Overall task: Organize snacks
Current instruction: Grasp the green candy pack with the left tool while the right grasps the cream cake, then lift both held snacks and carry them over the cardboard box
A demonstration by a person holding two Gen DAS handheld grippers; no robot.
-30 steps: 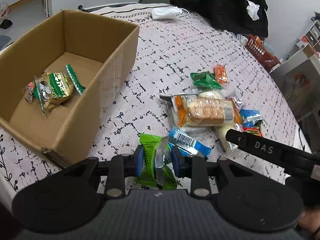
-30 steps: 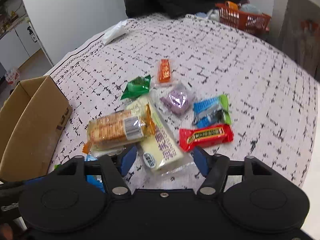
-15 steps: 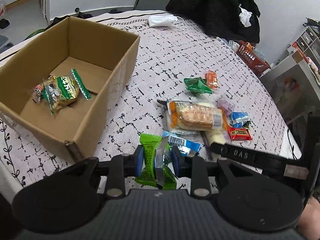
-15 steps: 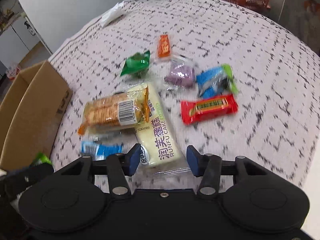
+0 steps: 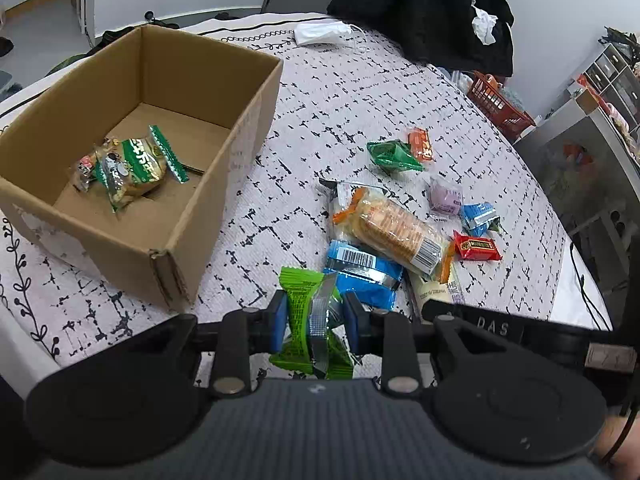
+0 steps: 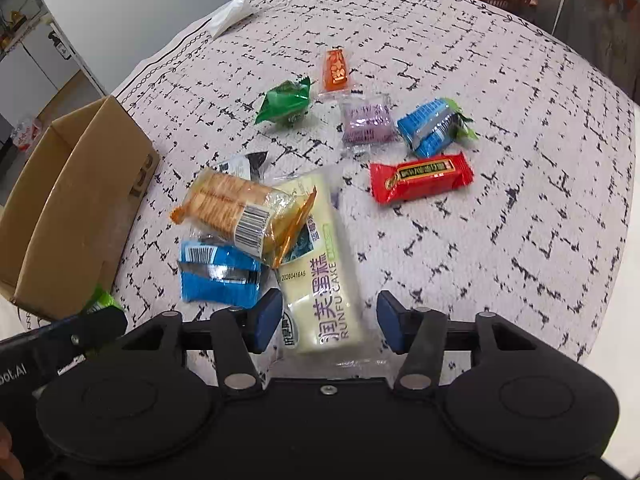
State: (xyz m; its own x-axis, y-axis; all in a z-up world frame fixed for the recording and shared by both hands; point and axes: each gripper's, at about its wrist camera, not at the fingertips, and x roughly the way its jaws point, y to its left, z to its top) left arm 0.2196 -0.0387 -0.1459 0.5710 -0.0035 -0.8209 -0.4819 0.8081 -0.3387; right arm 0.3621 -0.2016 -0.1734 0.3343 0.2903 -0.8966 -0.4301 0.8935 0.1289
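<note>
While the left gripper [image 5: 313, 318] is pinching a green snack packet [image 5: 310, 322] bound for the cardboard box [image 5: 224, 168], the right gripper [image 6: 325, 320], jaws wide apart, is straddling the Runfu cake [image 6: 326, 276], needing only closure.

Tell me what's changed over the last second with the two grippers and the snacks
The right gripper has closed in on the Runfu cake pack, which now lies between its open fingers, not yet gripped. The left gripper stays clamped on the green snack packet and has lifted away from the table. The cardboard box and loose snacks are unmoved.
</note>
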